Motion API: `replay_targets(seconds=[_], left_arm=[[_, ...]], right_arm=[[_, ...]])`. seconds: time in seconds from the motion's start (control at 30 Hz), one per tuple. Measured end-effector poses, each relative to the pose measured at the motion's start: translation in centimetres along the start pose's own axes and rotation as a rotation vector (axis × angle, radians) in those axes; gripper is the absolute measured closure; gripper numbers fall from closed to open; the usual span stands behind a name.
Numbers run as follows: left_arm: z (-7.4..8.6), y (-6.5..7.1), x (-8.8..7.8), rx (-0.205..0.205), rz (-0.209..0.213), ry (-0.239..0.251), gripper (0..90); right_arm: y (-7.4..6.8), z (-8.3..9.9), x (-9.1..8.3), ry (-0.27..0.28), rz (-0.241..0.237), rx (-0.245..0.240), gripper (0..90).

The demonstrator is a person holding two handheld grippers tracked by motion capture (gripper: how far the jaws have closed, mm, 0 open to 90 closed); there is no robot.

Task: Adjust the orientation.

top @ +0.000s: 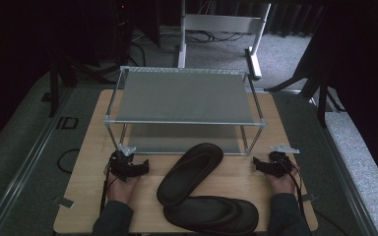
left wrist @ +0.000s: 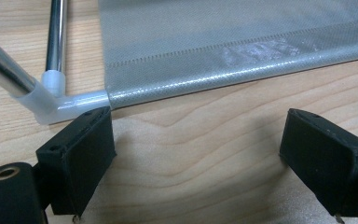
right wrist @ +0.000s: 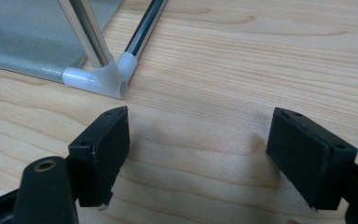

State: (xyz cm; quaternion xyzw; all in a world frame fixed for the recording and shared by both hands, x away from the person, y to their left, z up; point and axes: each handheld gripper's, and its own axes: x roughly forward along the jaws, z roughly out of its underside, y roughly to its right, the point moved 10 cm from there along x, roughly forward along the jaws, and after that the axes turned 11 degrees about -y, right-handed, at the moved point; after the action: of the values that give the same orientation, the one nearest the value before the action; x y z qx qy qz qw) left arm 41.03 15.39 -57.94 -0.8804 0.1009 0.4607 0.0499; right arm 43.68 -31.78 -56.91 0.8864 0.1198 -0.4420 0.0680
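Two dark slippers lie on the wooden table [top: 93, 196]: one slipper [top: 191, 171] runs diagonally at the centre, the other slipper [top: 211, 214] lies across the near edge, overlapping the first one's heel. A two-tier shoe rack [top: 184, 96] with grey fabric shelves and chrome tubes stands behind them. My left gripper [top: 130, 164] rests left of the slippers, jaws open and empty over bare wood [left wrist: 196, 140] near the rack's front left corner joint [left wrist: 56, 100]. My right gripper [top: 270, 164] sits right of the slippers, open and empty, by the rack's front right corner joint [right wrist: 107, 77].
The rack's lower shelf [left wrist: 242, 42] lies close in front of the left gripper. A white metal frame [top: 221, 24] stands on the carpet beyond the table. A metal rail [top: 24, 162] borders the table at the left.
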Motion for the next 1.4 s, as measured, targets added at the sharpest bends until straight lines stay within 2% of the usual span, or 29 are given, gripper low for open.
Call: replay_targets(seconds=[0.23, 0.47, 0.53, 0.6, 0.7, 0.87, 1.03, 1.4], left_arm=[[-0.1, 0.0, 0.0, 0.005, 0.004, 0.005, 11.2], [-0.2, 0.1, -0.3, 0.023, 0.020, 0.027, 28.3], [-0.2, 0.1, -0.5, 0.022, 0.010, 0.018, 34.9], [-0.1, 0.2, -0.8, 0.030, -0.001, 0.015, 37.9], [-0.2, 0.8, -1.4, 0.054, 0.030, 0.016, 39.6], [-0.7, 2.3, -2.7, 0.086, 0.087, 0.042, 41.0], [-1.1, 3.9, -3.7, 0.136, 0.141, 0.057, 42.2], [-2.3, 6.8, -5.6, 0.220, 0.204, 0.095, 43.1]], right_arm=[[0.0, 0.0, 0.0, -0.001, -0.001, -0.001, 20.6], [-0.2, 0.0, 0.1, -0.007, -0.009, -0.013, 16.7], [-0.2, 0.0, 0.1, -0.007, -0.010, -0.014, 16.7], [-0.2, 0.0, 0.1, -0.007, -0.010, -0.014, 16.7], [-0.4, 0.0, 0.2, -0.013, -0.018, -0.026, 13.8], [-0.4, 0.0, 0.2, -0.013, -0.019, -0.028, 13.9], [-0.4, 0.0, 0.2, -0.013, -0.019, -0.028, 14.0], [-0.4, 0.0, 0.2, -0.013, -0.019, -0.027, 14.1]])
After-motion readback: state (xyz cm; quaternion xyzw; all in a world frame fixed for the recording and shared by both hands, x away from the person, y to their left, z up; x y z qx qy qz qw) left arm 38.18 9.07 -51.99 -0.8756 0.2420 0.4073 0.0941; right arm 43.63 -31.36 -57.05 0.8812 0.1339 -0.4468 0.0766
